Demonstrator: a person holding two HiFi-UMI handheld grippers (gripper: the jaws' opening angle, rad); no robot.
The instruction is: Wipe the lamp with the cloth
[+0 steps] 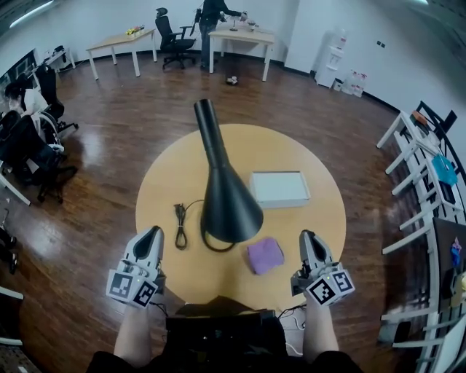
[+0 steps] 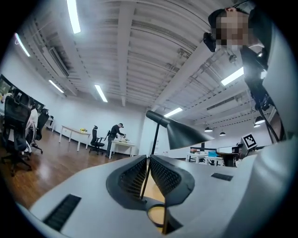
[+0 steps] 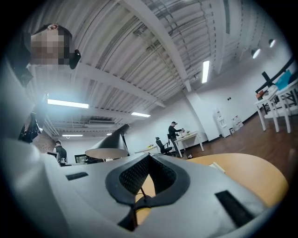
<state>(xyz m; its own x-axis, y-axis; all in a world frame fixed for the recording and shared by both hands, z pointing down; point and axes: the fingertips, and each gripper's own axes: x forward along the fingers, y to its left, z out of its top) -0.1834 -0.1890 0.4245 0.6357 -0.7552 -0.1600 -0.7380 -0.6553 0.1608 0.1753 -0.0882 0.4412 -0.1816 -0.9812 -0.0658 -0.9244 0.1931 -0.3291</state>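
The left tool (image 1: 153, 233) sits at the 7 o'clock edge of the round pale-wood counter (image 1: 320, 218). The right tool (image 1: 309, 237) sits at the 5 o'clock edge, well apart from it. Each is carried on a bare forearm and bears a cube with black-and-white square markers. In the left gripper view the left tool (image 2: 148, 160) has its black ribbed pads pressed together with nothing between them. In the right gripper view the right tool (image 3: 148, 158) is likewise closed and empty.

Between the two tools, at about 6 o'clock on the counter, lies the small purple cloth (image 1: 264, 255), folded flat and touched by neither tool. Just beside it, at its 10 o'clock, stands the black lamp (image 1: 222, 189). The wide mouth of its cone shade is toward the person and its narrow neck points to 12 o'clock. The left gripper view shows the lamp (image 2: 184, 132) on a thin upright rod, and the right gripper view shows its shade (image 3: 109, 146) from the side.

A black power cord with a plug (image 1: 180, 222) curls at the shade's 9 o'clock. A flat white rectangular box (image 1: 279, 188) lies at its 2 o'clock.

Beyond the counter is dark wooden floor (image 1: 131, 138). At 12 o'clock, by the far wall, a person in dark clothes (image 1: 215, 14) stands at a light desk (image 1: 244, 36) beside a black office chair (image 1: 173, 36).
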